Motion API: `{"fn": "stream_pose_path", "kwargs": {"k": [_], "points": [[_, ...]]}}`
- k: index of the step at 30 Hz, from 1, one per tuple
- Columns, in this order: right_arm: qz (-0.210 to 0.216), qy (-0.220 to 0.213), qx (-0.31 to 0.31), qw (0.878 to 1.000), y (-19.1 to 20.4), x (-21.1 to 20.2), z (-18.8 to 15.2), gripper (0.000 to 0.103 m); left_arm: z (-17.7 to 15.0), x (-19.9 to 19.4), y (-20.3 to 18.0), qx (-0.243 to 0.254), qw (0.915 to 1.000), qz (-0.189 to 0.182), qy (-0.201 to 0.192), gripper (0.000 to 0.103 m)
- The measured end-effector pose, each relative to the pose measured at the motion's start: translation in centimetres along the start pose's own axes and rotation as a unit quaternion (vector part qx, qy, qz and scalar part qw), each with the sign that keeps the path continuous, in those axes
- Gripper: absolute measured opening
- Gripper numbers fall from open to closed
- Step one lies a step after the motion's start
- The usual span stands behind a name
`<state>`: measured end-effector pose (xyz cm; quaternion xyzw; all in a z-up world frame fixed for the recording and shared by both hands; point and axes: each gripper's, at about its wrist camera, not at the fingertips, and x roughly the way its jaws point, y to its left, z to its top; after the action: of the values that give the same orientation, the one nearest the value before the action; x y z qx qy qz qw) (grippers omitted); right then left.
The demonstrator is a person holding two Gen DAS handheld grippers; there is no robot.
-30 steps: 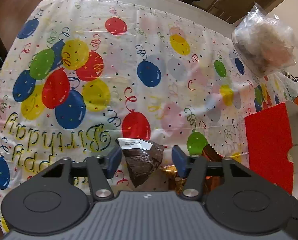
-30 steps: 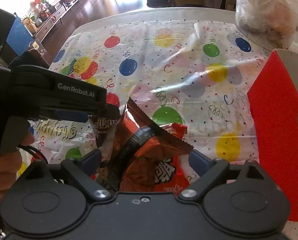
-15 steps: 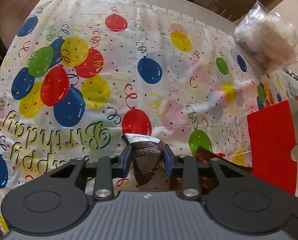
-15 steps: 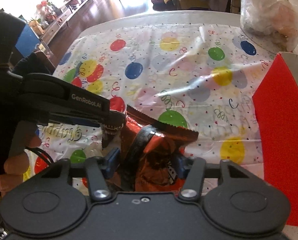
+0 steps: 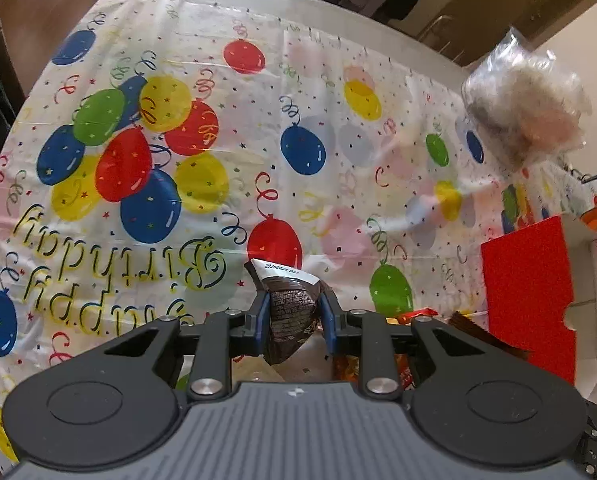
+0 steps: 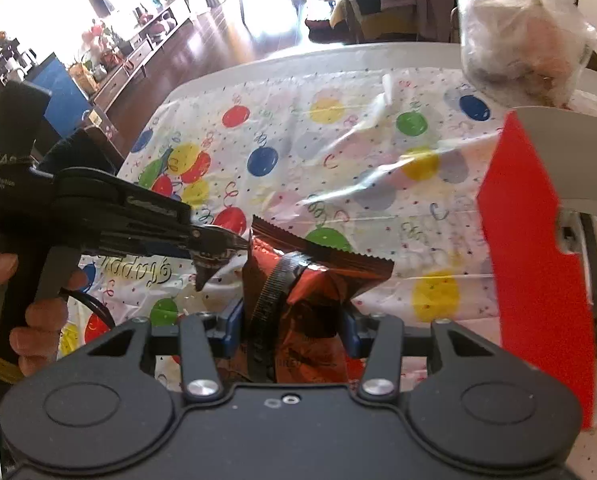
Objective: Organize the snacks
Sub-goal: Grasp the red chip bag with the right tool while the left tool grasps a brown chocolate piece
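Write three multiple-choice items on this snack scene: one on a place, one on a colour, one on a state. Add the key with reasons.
1. Where does the red box stand in the left wrist view?
A. At the right edge of the table
B. At the far left corner
C. On the floor

2. What colour is the small packet in the left hand-held gripper?
A. Yellow
B. Dark brown
C. Green

3. How is the red snack bag at the right hand-held gripper?
A. Lying untouched beside it
B. Inside the red box
C. Pinched between its closing jaws

Key: 1 A, the box sits at the right on the balloon tablecloth. 2 B, brown wrapper with a white strip. 3 C, both blue pads press the crumpled bag.
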<state>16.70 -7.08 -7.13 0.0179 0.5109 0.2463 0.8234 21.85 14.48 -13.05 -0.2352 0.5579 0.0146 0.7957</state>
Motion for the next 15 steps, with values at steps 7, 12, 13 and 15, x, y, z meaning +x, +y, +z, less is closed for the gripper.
{"fn": "stream_pose_path", "kwargs": {"k": [7,12,13,15], "points": [[0.004,-0.021,0.007,1.000,-1.4,-2.8,-0.5,0.046,-1.4,-3.1,-0.4,0.006,0.9995,-0.006,-0.029,0.025],[0.009,-0.038,0.007,0.999,-2.3,-5.0,-0.8,0.046,-2.3,-5.1,-1.2,0.019,0.9985,-0.016,-0.048,0.022],[0.011,-0.041,0.006,0.999,-2.5,-5.4,-0.8,0.046,-2.5,-5.3,-1.3,0.022,0.9984,-0.015,-0.049,0.022],[0.013,-0.043,0.006,0.999,-2.9,-5.9,-1.0,0.046,-2.6,-5.4,-1.6,0.029,0.9980,-0.003,-0.055,0.022]]}}
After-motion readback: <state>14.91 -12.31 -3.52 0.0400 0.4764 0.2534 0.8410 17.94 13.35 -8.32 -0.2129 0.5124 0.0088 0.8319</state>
